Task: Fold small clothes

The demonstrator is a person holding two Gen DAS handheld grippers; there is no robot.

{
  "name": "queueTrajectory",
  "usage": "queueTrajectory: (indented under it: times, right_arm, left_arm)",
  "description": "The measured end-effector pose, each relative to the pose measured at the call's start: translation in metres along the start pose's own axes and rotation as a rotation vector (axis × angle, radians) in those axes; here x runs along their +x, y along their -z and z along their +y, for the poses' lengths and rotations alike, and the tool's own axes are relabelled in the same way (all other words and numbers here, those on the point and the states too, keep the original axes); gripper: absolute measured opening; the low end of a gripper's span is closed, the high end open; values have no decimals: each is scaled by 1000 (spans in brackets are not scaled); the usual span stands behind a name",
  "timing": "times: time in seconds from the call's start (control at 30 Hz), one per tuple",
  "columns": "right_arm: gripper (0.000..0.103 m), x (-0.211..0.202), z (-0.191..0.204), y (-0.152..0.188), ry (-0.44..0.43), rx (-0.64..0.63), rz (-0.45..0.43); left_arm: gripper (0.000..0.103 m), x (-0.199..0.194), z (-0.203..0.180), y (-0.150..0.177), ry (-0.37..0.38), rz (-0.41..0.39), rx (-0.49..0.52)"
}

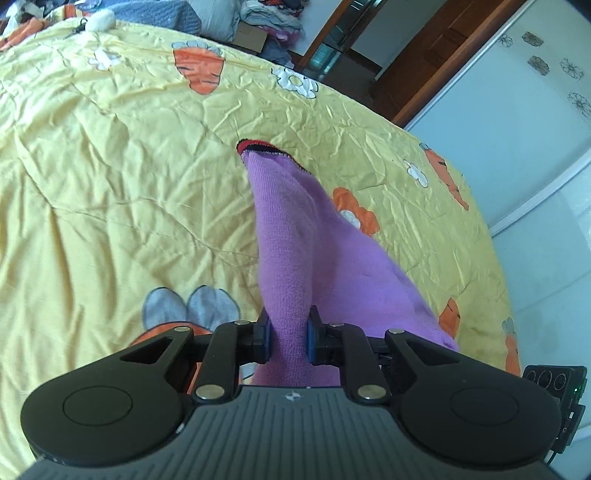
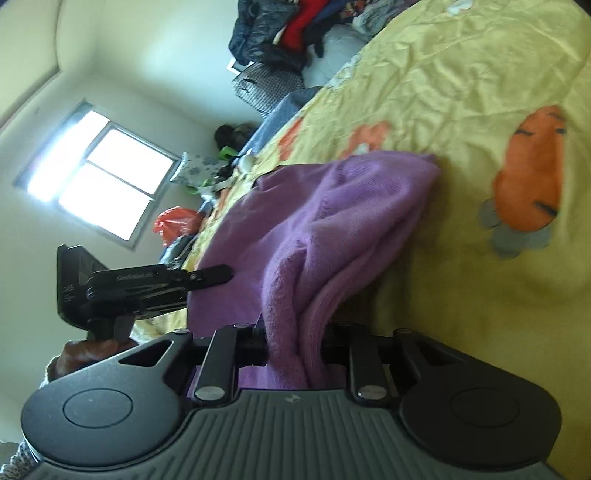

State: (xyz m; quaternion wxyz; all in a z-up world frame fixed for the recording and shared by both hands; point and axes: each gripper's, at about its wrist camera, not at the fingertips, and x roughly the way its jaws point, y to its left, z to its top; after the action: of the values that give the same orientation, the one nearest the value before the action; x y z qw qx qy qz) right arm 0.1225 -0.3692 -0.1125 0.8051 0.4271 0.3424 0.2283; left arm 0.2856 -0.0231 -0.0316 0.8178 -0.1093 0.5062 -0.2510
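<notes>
A small purple knit garment (image 1: 295, 240) with a red and black trimmed end (image 1: 258, 147) hangs stretched over the yellow carrot-print bedspread (image 1: 110, 166). My left gripper (image 1: 289, 338) is shut on one bunched edge of it. In the right wrist view the same purple garment (image 2: 332, 221) droops onto the bed, and my right gripper (image 2: 295, 347) is shut on another bunched edge. The left gripper (image 2: 218, 275) shows there from the side, at the garment's left edge, held by a hand.
Piles of clothes and bags (image 2: 280, 33) lie beyond the bed's far end. A cardboard box (image 1: 251, 35) and a wooden door frame (image 1: 424, 66) stand past the bed. A window (image 2: 103, 173) and an orange bag (image 2: 177, 221) are by the wall.
</notes>
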Motion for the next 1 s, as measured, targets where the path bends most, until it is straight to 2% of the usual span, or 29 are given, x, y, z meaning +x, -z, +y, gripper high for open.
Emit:
queueTrajectory:
  times: [0.13, 0.2, 0.23, 0.27, 0.3, 0.37, 0.4, 0.47, 0.5, 0.57, 0.6, 0.63, 0.67, 0.7, 0.8, 0.87, 1.0]
  right_arm:
    - [21, 2, 7, 10, 12, -25, 2]
    - [22, 7, 8, 16, 54, -65, 20]
    - [31, 11, 9, 19, 91, -95, 36]
    - [50, 12, 5, 22, 107, -76, 37]
    - [55, 11, 2, 23, 110, -51, 40]
    - [93, -2, 9, 30, 104, -73, 21]
    - [97, -10, 14, 35, 124, -93, -2]
    - [97, -22, 22, 47, 142, -148, 6]
    - [97, -28, 23, 54, 131, -166, 6]
    - [96, -32, 21, 67, 122, -166, 17]
    - [94, -31, 20, 72, 119, -166, 24]
    - [80, -30, 21, 78, 112, -182, 11]
    - [23, -26, 22, 79, 125, -189, 21]
    - [13, -18, 19, 78, 142, -160, 51]
    - [12, -12, 12, 73, 61, -67, 46]
    - [12, -21, 19, 71, -7, -38, 30]
    - [12, -43, 43, 81, -53, -84, 22]
  left_arm:
    - [19, -3, 18, 21, -4, 11, -39]
    - [20, 5, 34, 34, 6, 24, -88]
    - [21, 7, 42, 40, 24, 10, -128]
    - [25, 7, 51, 45, 49, -2, -173]
    - [30, 5, 56, 50, 66, 3, -208]
    - [31, -8, 61, 62, 114, -25, -225]
    - [32, -14, 63, 70, 123, -30, -222]
    - [34, -26, 68, 90, 148, -35, -237]
    - [42, -28, 71, 100, 155, -25, -249]
    - [58, -28, 76, 121, 176, 17, -292]
    - [57, -27, 78, 132, 209, 23, -325]
    - [54, -26, 76, 139, 240, 32, -328]
    - [21, -25, 72, 143, 233, 44, -316]
    - [13, -22, 69, 144, 237, 60, -308]
    - [11, -26, 67, 136, 258, 77, -313]
    - [10, -40, 62, 131, 255, 71, -276]
    - [11, -61, 54, 139, 227, 78, -213]
